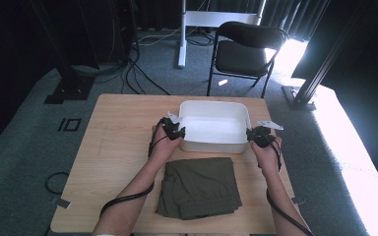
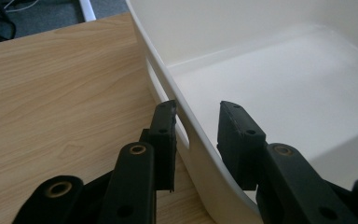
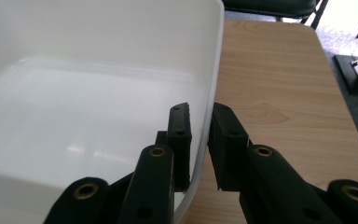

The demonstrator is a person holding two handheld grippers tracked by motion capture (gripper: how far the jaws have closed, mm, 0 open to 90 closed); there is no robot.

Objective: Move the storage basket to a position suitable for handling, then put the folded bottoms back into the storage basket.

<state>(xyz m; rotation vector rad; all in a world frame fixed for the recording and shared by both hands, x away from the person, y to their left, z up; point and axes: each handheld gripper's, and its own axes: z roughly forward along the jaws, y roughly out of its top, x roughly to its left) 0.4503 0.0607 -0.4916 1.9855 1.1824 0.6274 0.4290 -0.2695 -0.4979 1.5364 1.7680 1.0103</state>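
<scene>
A white, rectangular plastic tub (image 1: 211, 127) with rounded corners and slot handles sits toward the far middle of the light wooden desk (image 1: 113, 147), empty inside. Just in front of it, nearer the person, lies a folded olive-green cloth garment (image 1: 199, 187), close to the tub's near wall but seemingly not touching it, though the high view is too small to be sure. The left tool (image 1: 178, 132) is at the tub's left end wall: in the left gripper view its two black jaws straddle the rim (image 2: 182, 112), one outside by the slot handle and one inside, the outer jaw against the wall while a gap shows between the inner jaw and the plastic, so this tool stands slightly spread around the wall rather than pinching it. The right tool (image 1: 254, 134) is at the tub's right end wall; in the right gripper view its jaws sit one inside and one outside the rim (image 3: 206, 121), both pressed close on the thin white wall, pinching it. Behind the desk, on grey carpet, stands a black folding chair (image 1: 243, 49)
</scene>
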